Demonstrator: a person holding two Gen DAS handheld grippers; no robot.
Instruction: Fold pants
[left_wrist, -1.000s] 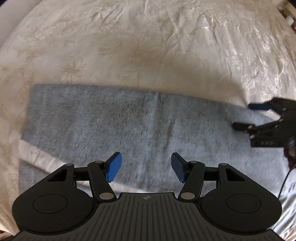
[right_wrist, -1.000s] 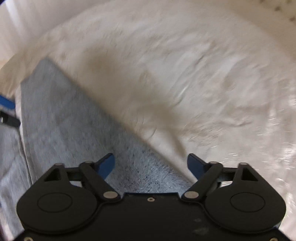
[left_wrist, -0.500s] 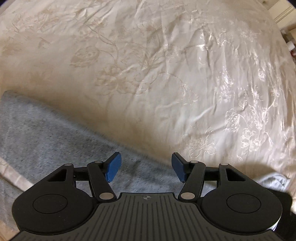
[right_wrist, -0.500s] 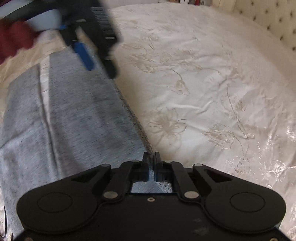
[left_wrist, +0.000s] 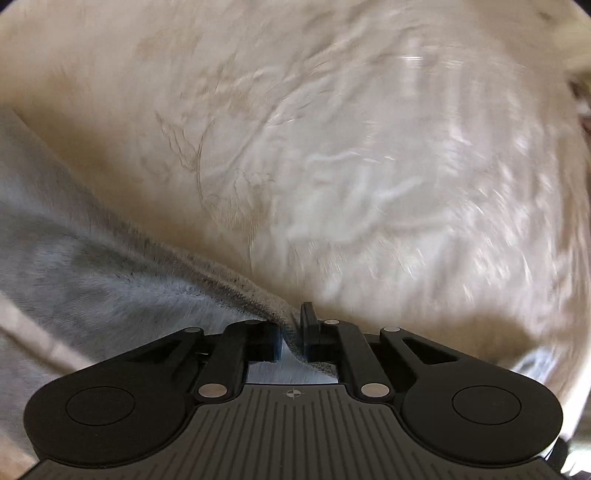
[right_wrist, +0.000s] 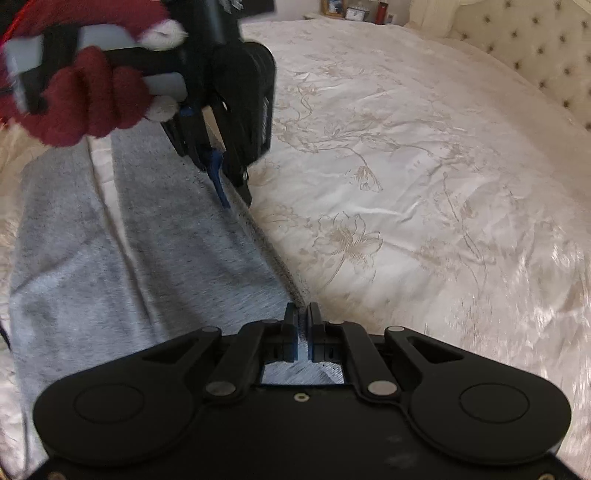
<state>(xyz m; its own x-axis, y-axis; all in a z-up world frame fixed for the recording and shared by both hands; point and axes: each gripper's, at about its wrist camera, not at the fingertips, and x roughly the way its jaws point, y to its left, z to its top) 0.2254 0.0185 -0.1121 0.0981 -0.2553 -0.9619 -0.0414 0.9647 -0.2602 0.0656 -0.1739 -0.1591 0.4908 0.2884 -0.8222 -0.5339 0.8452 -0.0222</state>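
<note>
A pair of heather-grey knit pants (right_wrist: 155, 236) lies spread flat on a cream satin bedspread embroidered with a floral pattern (right_wrist: 424, 192), the two legs side by side with a narrow strip of the cover showing between them. The pants occupy the left part of the right wrist view, running away from the camera toward the upper left; the bedspread fills the rest, reaching a cream button-tufted headboard (right_wrist: 535, 48) at the upper right.

The right black two-finger gripper (right_wrist: 302, 325) is clamped on the pants' outer edge, on the side that borders the open bedspread, with grey fabric pinched between its closed blue-padded fingers. Farther along that same edge, the left black two-finger gripper (right_wrist: 231, 192) points steeply down, its fingers together at the seam. A hand in a dark red knitted glove with white fingertips (right_wrist: 85, 92) grips its handle at the upper left of the frame.

The left wrist view, blurred by motion, shows the left gripper (left_wrist: 290, 334) from behind: its fingers are pressed together on a fold of the dark-flecked grey hem, which rises in a ridge from the lower left into the jaws. Grey cloth fills the lower left corner there, and blurred cream bedspread (left_wrist: 332, 147) spreads beyond it.
</note>
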